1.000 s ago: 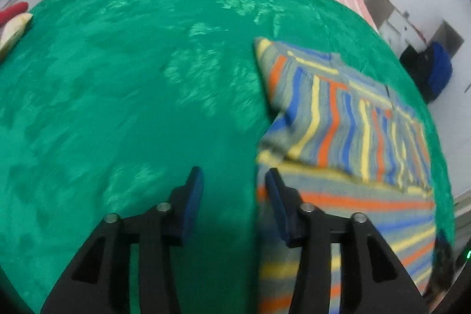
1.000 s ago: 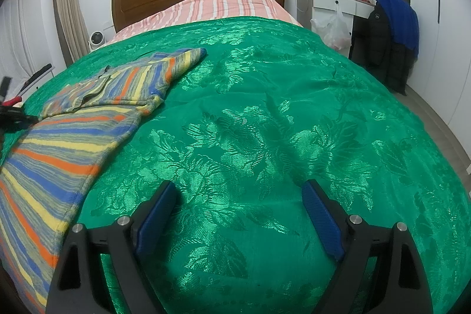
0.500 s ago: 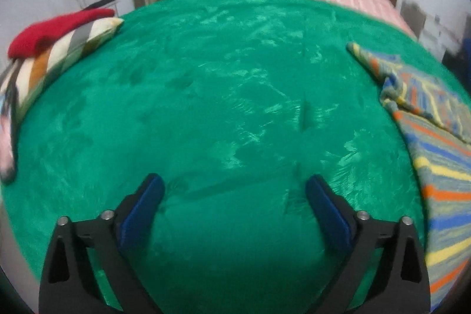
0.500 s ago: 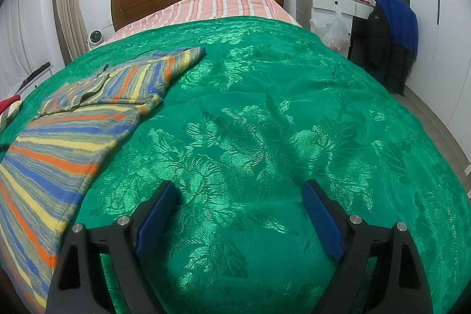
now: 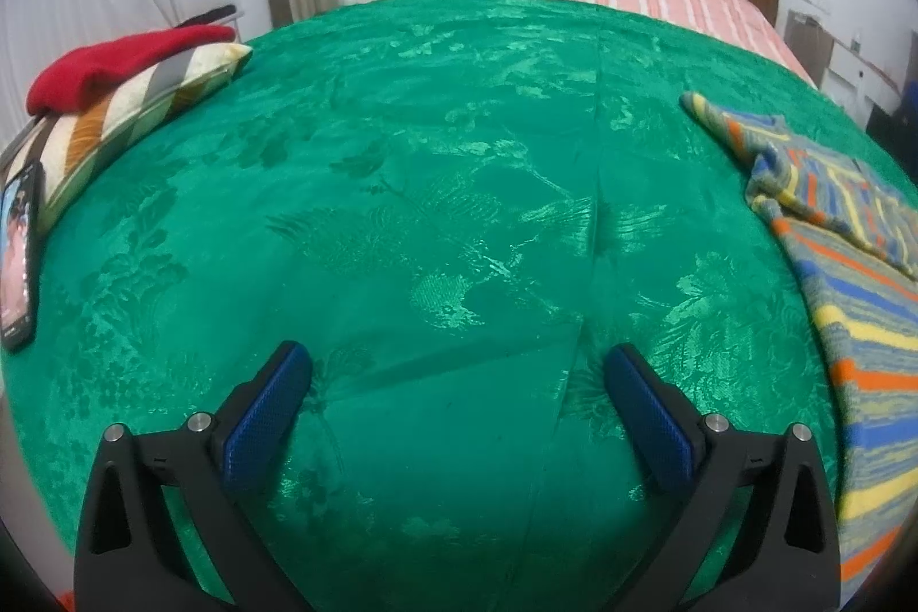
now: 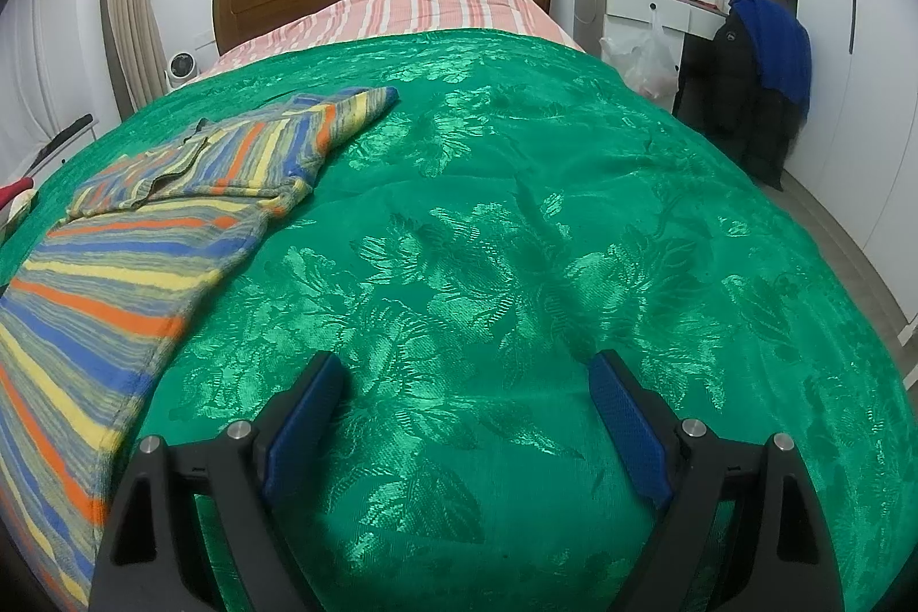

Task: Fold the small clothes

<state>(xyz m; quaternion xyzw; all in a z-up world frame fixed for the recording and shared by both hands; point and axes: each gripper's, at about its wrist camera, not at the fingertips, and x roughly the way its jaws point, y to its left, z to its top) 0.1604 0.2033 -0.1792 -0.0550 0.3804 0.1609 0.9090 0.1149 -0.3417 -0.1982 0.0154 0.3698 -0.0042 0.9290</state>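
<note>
**On the green bedspread, the left gripper lets go of the striped knit**

Over the left wrist view, the left gripper [image 5: 456, 379] is spreading its 2 blue-padded jaws to their widest, with only the green floral damask bedspread [image 5: 401, 210] between them. 1 second ago these jaws stood narrow at the edge of the striped knitted garment in orange, blue, yellow and grey [image 5: 849, 268]; now that garment lies off to the right of the frame, apart from the gripper, with 1 sleeve doubled over its body. At the left edge sit a red cloth [image 5: 115, 64] on a striped cushion [image 5: 126, 113] and a dark phone [image 5: 17, 262].

Over the right wrist view, the right gripper [image 6: 465, 382] holds its place as before, jaws wide and empty above the bedspread [image 6: 516, 239]. The garment [image 6: 143, 239] spreads at the left, its folded sleeve [image 6: 229, 147] resting flat on top.

The sleeve fold looks finished and released; the other folds seem yet to come.
</note>
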